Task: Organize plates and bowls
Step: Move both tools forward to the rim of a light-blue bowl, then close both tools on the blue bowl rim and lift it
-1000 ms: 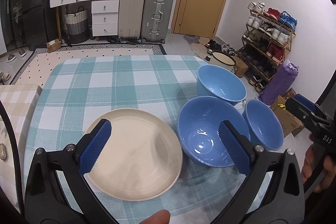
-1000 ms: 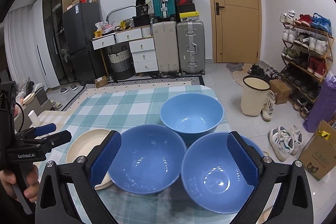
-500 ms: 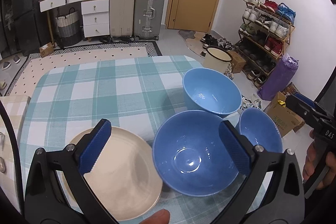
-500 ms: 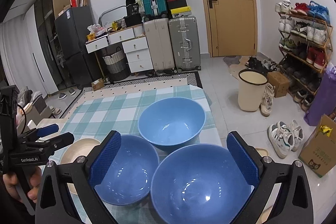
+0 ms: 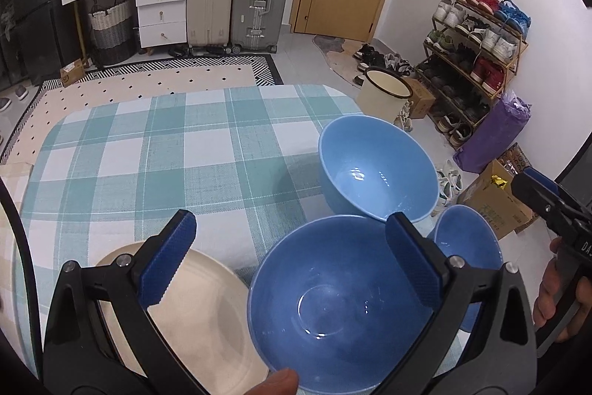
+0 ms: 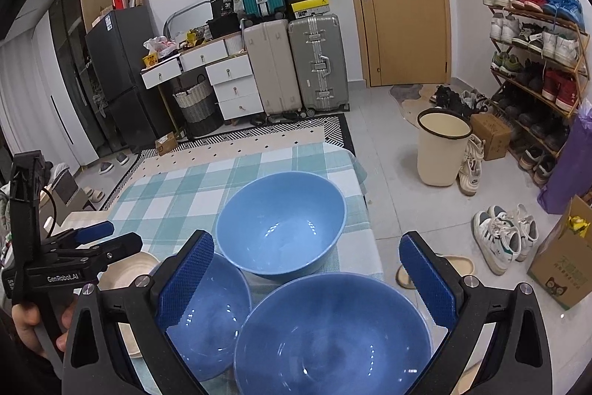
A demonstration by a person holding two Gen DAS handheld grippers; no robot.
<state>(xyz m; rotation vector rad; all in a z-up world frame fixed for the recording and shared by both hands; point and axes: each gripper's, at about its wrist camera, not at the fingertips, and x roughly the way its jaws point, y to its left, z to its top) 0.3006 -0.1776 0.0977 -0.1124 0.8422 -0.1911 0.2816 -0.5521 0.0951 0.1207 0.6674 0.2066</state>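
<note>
On the checked table (image 5: 148, 150), in the left wrist view, the left gripper (image 5: 288, 258) hangs wide apart, holding nothing, over a cream plate (image 5: 207, 317) and a blue bowl (image 5: 333, 302) near the front edge.

In the right wrist view, the right gripper (image 6: 307, 280) gapes apart above three blue bowls by the right edge.

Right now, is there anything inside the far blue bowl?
The far bowl looks empty: only bare blue inside with shiny light spots. Its near inner wall is hidden by its own rim, and the checked cloth under it can't be seen.
</note>
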